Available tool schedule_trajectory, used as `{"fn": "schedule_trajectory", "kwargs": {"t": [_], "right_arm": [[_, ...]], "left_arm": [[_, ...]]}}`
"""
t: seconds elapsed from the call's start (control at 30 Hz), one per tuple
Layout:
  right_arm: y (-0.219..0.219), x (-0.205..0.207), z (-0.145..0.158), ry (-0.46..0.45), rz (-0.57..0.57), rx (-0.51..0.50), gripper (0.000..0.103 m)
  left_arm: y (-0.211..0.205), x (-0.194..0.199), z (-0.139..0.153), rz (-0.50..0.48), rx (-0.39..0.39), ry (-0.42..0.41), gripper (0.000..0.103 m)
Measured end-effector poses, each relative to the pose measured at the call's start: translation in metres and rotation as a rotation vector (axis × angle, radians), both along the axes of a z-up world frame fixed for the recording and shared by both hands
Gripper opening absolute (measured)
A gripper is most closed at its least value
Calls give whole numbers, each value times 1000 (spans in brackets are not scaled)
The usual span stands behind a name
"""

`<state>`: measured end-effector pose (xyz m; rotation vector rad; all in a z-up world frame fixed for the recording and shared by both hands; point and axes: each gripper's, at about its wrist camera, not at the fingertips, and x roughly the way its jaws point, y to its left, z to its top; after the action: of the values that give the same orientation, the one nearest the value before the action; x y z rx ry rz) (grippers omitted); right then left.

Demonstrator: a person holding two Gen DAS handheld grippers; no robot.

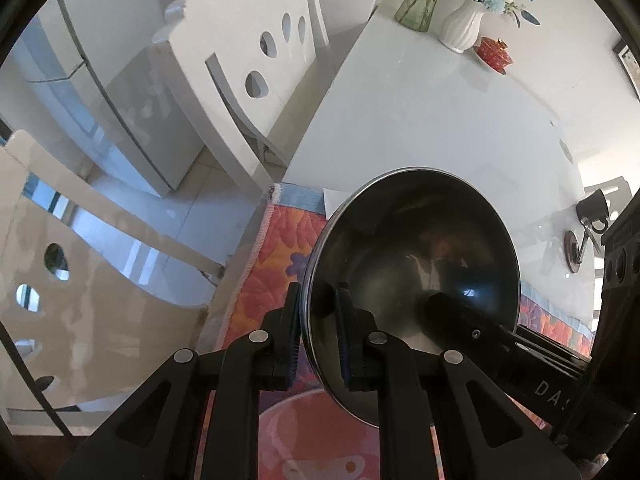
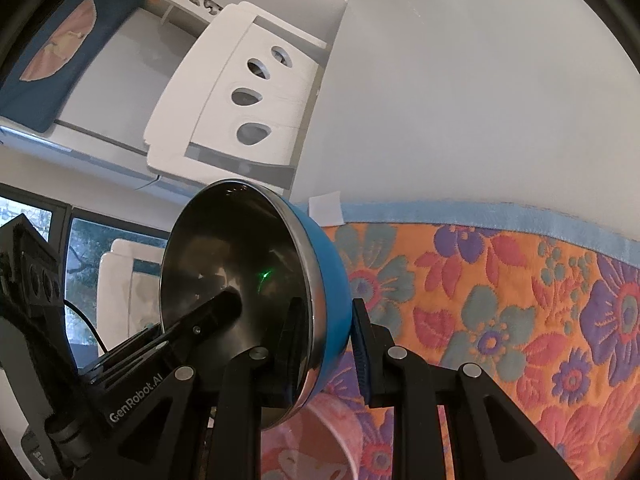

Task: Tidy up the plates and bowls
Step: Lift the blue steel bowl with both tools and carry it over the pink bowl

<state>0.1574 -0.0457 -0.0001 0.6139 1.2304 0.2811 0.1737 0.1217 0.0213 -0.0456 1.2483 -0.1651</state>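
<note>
A steel bowl with a blue outside (image 1: 412,264) is held on edge above the flowered mat. My left gripper (image 1: 318,336) is shut on its rim, one finger inside and one outside. My right gripper (image 2: 326,344) is shut on the opposite rim of the same bowl (image 2: 240,280); its finger shows inside the bowl in the left wrist view (image 1: 460,316). A pink plate or bowl (image 1: 312,436) lies on the mat just below the held bowl, also seen in the right wrist view (image 2: 316,444); my grippers partly hide it.
The orange flowered mat (image 2: 500,300) covers the near end of the white table (image 1: 420,112). Vases with flowers (image 1: 460,20) and a small red lidded dish (image 1: 494,54) stand at the far end. White chairs (image 1: 248,76) line the table's left side.
</note>
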Motion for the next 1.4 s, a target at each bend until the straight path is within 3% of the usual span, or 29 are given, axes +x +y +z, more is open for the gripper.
{"fn": "schedule_trajectory", "kwargs": {"t": [0.47,0.9,1.4], "right_arm": [[28,-30,22,18,42,-22,22],[52,-53,18,65,79,-60,22],[53,-82,0,110,92,-124,22]], "left_arm": [[21,-36,17,45,-4,-9,13],[44,-73,9,80,-35,22,13],[43,-95,-12,59,-59,76,13]]}}
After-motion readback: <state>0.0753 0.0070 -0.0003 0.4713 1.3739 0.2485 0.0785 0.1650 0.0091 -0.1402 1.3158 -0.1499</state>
